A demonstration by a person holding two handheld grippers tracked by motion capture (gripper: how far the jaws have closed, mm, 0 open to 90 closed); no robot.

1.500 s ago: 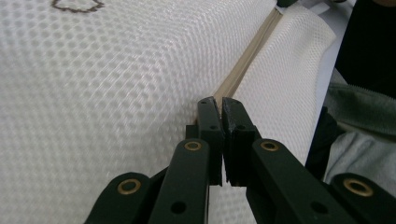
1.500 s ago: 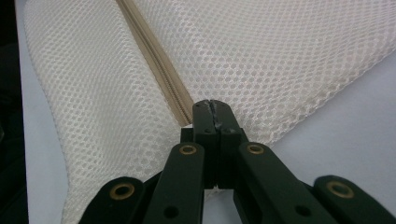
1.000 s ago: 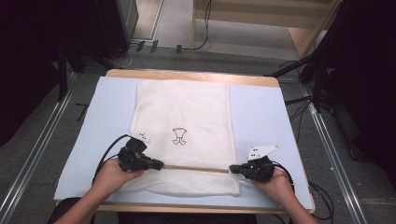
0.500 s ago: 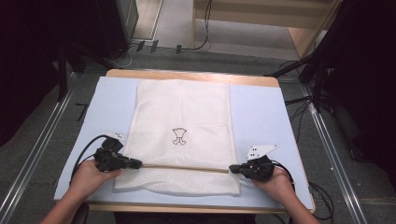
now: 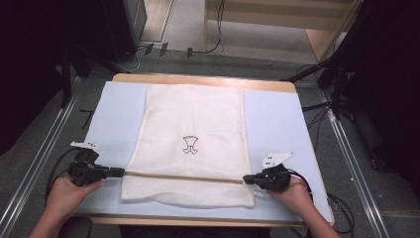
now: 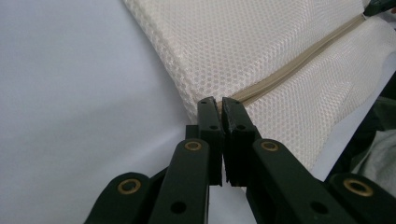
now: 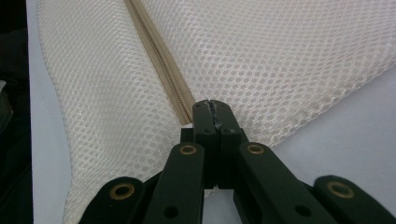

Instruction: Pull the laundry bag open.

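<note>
The tabletop (image 5: 277, 84) is wood at its edges, and a big pale blue mat (image 5: 277, 129) covers most of it. On the mat lies a white mesh bag (image 5: 198, 124), flat and spread out, in the middle of the mat and reaching from the far side almost to the near edge. The bag has a small black drawing (image 5: 190, 144) near its middle. A tan zipper (image 5: 183, 177) runs straight across the bag close to its near end, from one side to the other. The left gripper (image 5: 119, 172) sits at the left end of the zipper, held by the person's left hand (image 5: 67, 193). In the left gripper view its fingers (image 6: 208, 116) are closed tight at the bag's edge, right where the zipper ends, and they seem to pinch the zipper pull, though it is too hidden to be sure. The right gripper (image 5: 246, 180) sits at the right end of the zipper, held by the right hand (image 5: 294, 193). In the right gripper view its fingers (image 7: 204, 116) are pressed together on the mesh edge just beside the zipper's end. A black cable (image 5: 54, 168) curls away from the left gripper.
</note>
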